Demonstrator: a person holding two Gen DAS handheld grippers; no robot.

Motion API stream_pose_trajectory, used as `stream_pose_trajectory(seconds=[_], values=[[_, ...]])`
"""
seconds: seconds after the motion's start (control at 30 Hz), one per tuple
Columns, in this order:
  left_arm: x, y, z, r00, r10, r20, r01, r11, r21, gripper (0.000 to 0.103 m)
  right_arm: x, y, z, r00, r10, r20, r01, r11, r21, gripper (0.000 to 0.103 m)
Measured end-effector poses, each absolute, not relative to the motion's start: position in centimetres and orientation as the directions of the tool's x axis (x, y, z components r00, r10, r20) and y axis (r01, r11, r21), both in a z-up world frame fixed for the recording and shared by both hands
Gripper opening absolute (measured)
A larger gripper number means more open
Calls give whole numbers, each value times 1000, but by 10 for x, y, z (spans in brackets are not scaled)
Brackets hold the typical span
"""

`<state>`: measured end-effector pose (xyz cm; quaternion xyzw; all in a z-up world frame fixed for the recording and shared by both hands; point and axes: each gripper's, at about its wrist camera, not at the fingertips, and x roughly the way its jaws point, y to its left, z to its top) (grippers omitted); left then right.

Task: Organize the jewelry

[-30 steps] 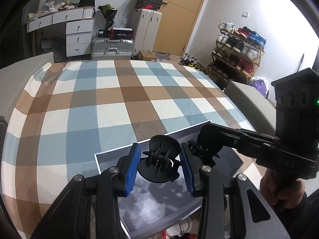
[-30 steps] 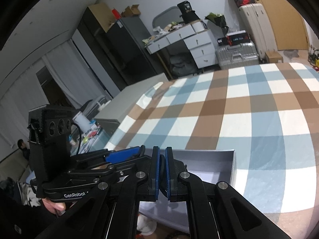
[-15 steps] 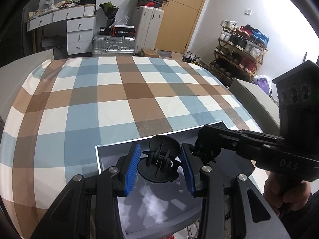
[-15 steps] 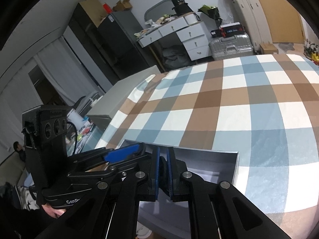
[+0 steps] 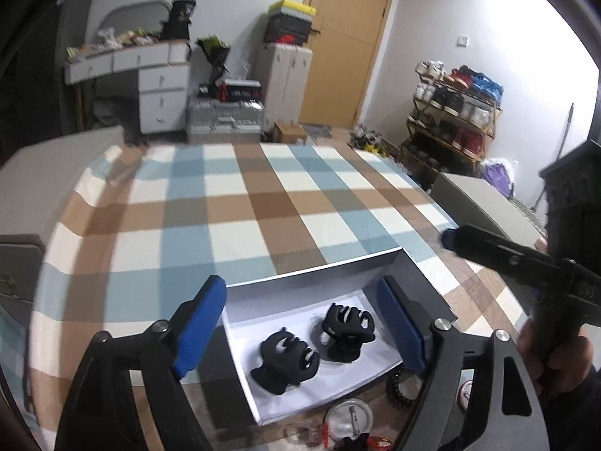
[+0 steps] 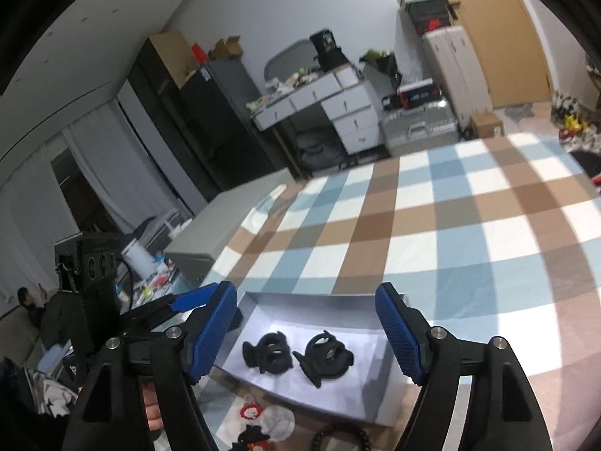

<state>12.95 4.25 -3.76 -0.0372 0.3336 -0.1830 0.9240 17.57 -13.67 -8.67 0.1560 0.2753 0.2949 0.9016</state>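
Two black hair clips (image 5: 315, 342) lie inside the white box's (image 5: 319, 276) walls, both grippers' jaws opening, empty, above.

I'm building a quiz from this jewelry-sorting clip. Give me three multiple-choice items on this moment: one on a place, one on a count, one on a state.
1. Where do the black hair claws lie?
A. in the white box
B. on the checked cloth
C. on the floor

2. How many claws are in the box?
A. one
B. two
C. four

3. What is between the left tongs' pads?
A. a claw
B. a bracelet
C. nothing

Answers:
1 A: both hair claws rest on the floor of the white box.
2 B: two show in both views.
3 C: the left tongs are opening, pads touching nothing.
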Motion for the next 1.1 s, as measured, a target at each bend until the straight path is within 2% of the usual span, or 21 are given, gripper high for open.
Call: stream_pose_trajectory(seconds=[0.2,0.37,0.57,0.8,0.9,1.1], values=[[114,47,-33,773,-259,-579,218,966,-140,80,150,-144,-74,726,578,-373,-441,807,392,93],[96,42,-27,819,-187,-543,172,982,-79,88,124,-144,-64,765,553,-329,-456,827,330,103],[77,41,-21,847,-149,-510,136,989,-64,101,93,-142,-55,803,529,-276,-470,845,254,103],[60,37,-19,867,-84,-492,86,996,-19,101,62,-146,-54,848,482,-219,-449,874,188,103],[51,34,-22,874,-40,-484,46,999,1,102,55,-146,-59,855,459,-242,-429,888,166,103],[37,33,-40,858,-42,-511,39,999,-18,102,45,-155,-79,851,418,-318,-386,909,159,103]])
